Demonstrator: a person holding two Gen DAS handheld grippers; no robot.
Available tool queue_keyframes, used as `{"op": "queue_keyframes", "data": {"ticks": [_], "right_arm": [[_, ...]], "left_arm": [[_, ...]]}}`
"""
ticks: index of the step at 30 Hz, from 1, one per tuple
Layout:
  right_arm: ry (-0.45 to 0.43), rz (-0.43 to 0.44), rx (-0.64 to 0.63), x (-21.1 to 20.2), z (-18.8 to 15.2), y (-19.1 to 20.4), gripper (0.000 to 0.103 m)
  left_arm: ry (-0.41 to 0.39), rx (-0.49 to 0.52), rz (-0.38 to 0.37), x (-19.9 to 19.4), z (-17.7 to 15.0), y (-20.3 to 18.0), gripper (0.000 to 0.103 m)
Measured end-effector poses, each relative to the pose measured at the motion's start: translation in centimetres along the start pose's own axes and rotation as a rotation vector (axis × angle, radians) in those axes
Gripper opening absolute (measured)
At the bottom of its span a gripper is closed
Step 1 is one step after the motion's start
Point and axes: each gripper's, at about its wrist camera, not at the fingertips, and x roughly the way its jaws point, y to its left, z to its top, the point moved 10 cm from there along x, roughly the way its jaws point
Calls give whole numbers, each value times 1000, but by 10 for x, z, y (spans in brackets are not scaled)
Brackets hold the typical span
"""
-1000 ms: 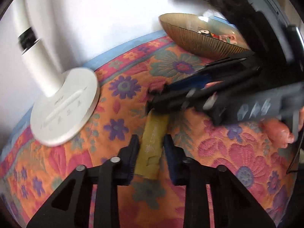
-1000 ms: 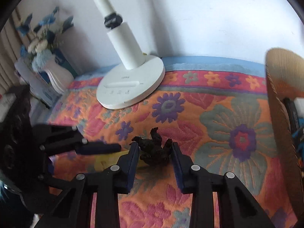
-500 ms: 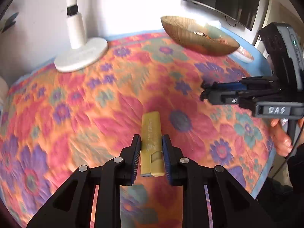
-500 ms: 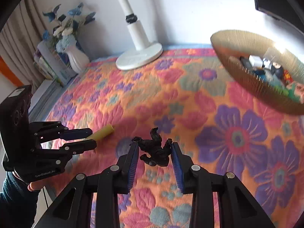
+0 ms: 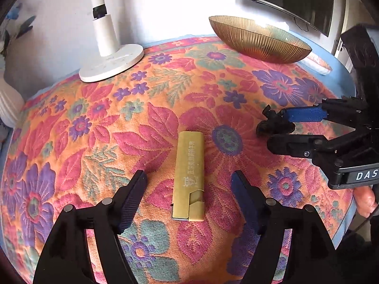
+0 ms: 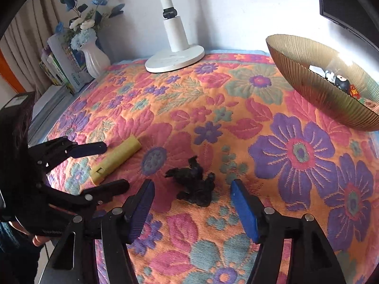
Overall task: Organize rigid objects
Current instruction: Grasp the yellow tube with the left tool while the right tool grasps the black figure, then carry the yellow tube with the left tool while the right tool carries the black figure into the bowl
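Note:
A flat gold lighter (image 5: 189,175) lies on the flowered cloth between the fingers of my left gripper (image 5: 189,184), which is open and not touching it. It also shows in the right wrist view (image 6: 116,159). A small black animal figurine (image 6: 193,184) lies on the cloth between the fingers of my right gripper (image 6: 191,203), which is open wide around it. In the left wrist view the figurine (image 5: 272,124) sits at the right gripper's tips. The left gripper (image 6: 99,165) shows at the left of the right wrist view.
A ribbed gold bowl (image 6: 308,87) holding small objects stands at the back right, also in the left wrist view (image 5: 258,40). A white lamp base (image 5: 111,62) stands at the back. A white vase with blue flowers (image 6: 94,58) and books (image 6: 64,68) are at the back left.
Both grippers have come down to the cloth and opened. The left let go of the gold lighter and the right let go of the black figurine; both now lie on the cloth.

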Motion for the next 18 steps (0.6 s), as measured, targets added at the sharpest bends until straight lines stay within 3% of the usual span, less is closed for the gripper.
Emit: {"op": "queue_keyframes", "data": {"ticks": [4,5,6,8,10,13,16,18], "right_arm": [[9,-77,-43,9,-1,3,65],[10,-106,-55,12,-3,3,63],[4,-125,-66,11,-2,3,61],[-5,-161,-82,11,-2,3,44],[-23,-158,-91,8,-1,4,33],[-42,-146,-82,3,0,2,33],[-67,-118,-54,-8,2,0,33],[-94,-66,-1,-26,7,-8,33]], "left_arm": [[-5,-24,-24,-2,0,3,65],[-10,-18,-24,-3,1,2,56],[-20,-7,-23,-4,2,0,40],[-32,19,-13,-5,1,-5,23],[-41,50,14,-7,2,-10,21],[-51,86,41,-10,2,-14,21],[-82,35,-41,-22,12,-19,21],[-130,38,-41,-35,29,-25,21]]}}
